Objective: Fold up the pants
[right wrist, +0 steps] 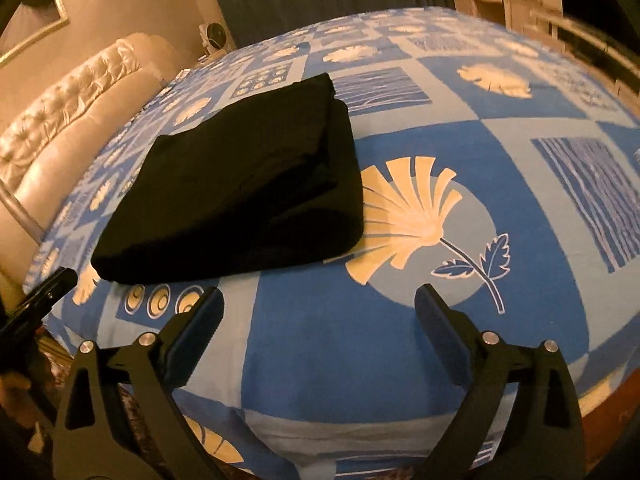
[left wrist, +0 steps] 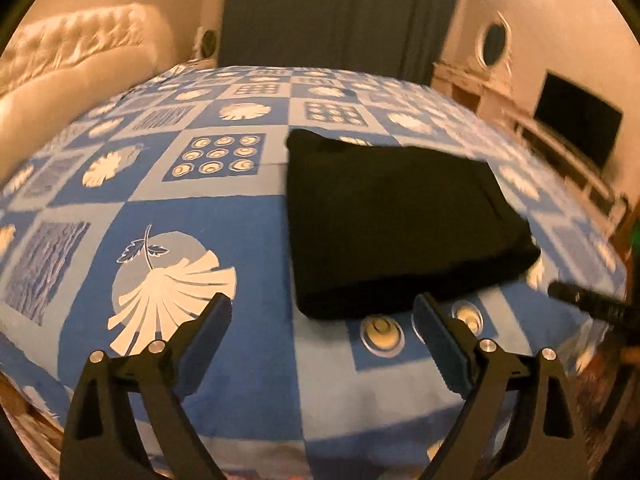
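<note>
Lying folded on the bedspread (left wrist: 248, 240), black pants (left wrist: 396, 216); both grippers' fingers apart; television (left wrist: 576, 120) only in left view.

The folded pants (left wrist: 400, 220) (right wrist: 240, 184) lie on the bed (left wrist: 224, 224) (right wrist: 420, 340), near its foot edge and well apart from the headboard (left wrist: 76, 52) (right wrist: 72, 100) at the far end. The left gripper (left wrist: 322, 312) hangs over the foot edge just before the pants; the right gripper (right wrist: 320, 300) hangs beside it, with the pants ahead to its left. A curtain (left wrist: 340, 12) stands behind the bed; a television (left wrist: 578, 122) sits off its right side.
</note>
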The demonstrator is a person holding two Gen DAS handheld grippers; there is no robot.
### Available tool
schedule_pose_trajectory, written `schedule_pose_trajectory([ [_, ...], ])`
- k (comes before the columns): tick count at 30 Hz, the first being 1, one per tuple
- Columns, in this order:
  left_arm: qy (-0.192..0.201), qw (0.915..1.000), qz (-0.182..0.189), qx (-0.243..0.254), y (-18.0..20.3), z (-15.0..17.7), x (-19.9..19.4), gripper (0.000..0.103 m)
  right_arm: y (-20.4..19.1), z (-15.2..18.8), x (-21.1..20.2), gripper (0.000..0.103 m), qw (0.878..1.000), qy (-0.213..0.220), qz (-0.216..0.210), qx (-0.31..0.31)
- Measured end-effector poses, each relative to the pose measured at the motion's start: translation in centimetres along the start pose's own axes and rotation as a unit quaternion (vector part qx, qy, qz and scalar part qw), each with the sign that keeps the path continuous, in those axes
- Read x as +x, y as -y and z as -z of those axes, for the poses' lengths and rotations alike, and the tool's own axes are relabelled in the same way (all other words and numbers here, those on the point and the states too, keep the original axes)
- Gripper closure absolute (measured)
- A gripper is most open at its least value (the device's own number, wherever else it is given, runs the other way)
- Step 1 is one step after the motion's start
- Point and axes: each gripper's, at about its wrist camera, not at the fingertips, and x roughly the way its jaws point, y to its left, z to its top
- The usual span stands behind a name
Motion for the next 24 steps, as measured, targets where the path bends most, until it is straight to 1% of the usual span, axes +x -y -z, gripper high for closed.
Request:
schedule_pose_trajectory([
  [5,0.010,0.9998,-0.004,-0.018,1.1,1.2,-1.6,0.012,-1.1,0.9,-0.8,0.006,1.000,0.012,0.023,-0.011],
  [9,0.018,0.9997,-0.016,-0.010,1.9,1.5,-2.0,0.012,-2.3,1.4,-1.0,0.006,0.999,0.016,0.033,-0.033],
  [12,0.008,0.9999,-0.012,-0.008,2.6,1.9,-2.0,0.012,-3.1,1.7,-1.2,0.006,0.999,0.017,0.030,-0.040],
  [15,-0.007,0.9997,-0.017,-0.016,2.7,2.0,-1.6,0.012,-3.8,1.8,-1.3,0.006,0.998,0.016,0.029,-0.051],
  [16,-0.010,0.9997,-0.013,-0.019,2.7,2.0,-1.4,0.012,-4.0,1.9,-1.3,0.006,0.998,0.016,0.029,-0.053],
  [24,-0.011,0.9998,-0.012,-0.016,3.1,2.2,-1.3,0.012,-4.7,2.1,-1.1,0.006,0.998,0.011,0.032,-0.059],
])
